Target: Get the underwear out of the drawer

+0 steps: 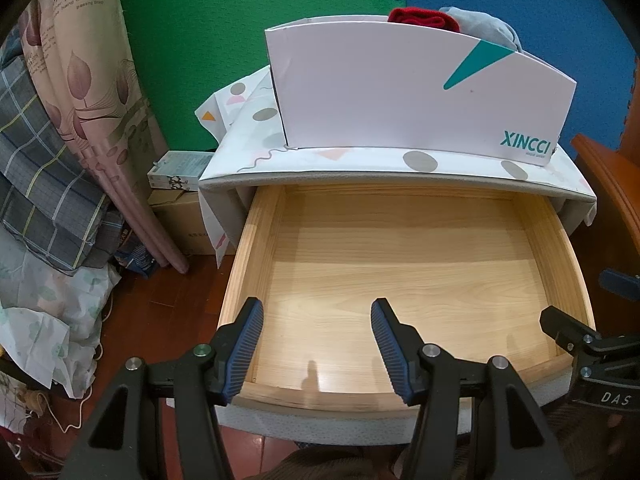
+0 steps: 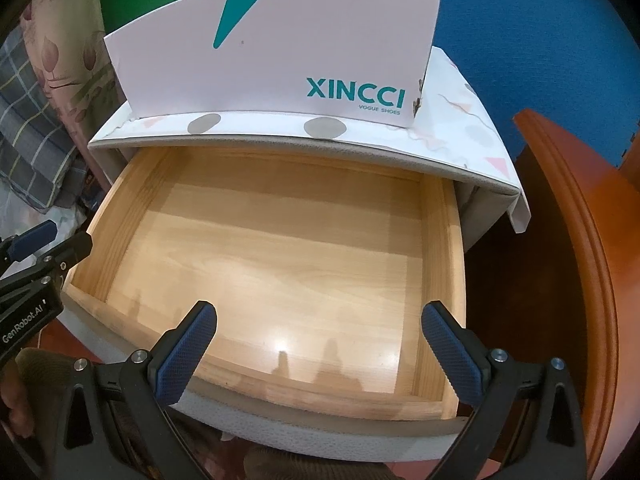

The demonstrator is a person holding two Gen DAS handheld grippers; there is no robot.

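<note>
At far left a plaid cloth (image 1: 36, 184) and a leaf-printed pink curtain (image 1: 92, 92) hang in soft folds over a dark red wood floor (image 1: 172, 320). Just right of them two cardboard boxes (image 1: 180, 200) sit stacked on the floor against the cabinet (image 1: 400, 168), whose flat top is wrapped in white paper with grey dots and pastel shapes.

On that top stands a white cardboard shoebox (image 1: 400, 92), smooth, with a teal triangle and teal lettering. Crumpled underwear pokes above its rim: a red piece (image 1: 420, 18) and a pale blue piece (image 1: 484, 26) touching it on the right. That is where the task's thing lies, in the shoebox, not in the drawer.

Below, the drawer (image 1: 248, 240) is pulled out: pale pine walls, a glossy light wood floor with visible grain, a rounded front with a grey textured face. Nothing lies inside it.

The left gripper (image 1: 316, 344) hovers over the drawer's front left, tilted down, jaws released and partly apart, its ribbed blue pads (image 1: 244, 344) holding nothing and touching nothing. The right gripper (image 2: 320, 348) hangs over the front edge beside it, tilted down more steeply, jaws spread wider, its knurled blue pads (image 2: 188, 352) also empty. A hand (image 2: 16, 392) shows at the lower left of the right view.

At far right stands orange-brown varnished furniture (image 2: 580, 240) with a curved moulded edge. Green (image 1: 192, 40) and blue foam mats (image 1: 520, 0) cover the wall behind.
</note>
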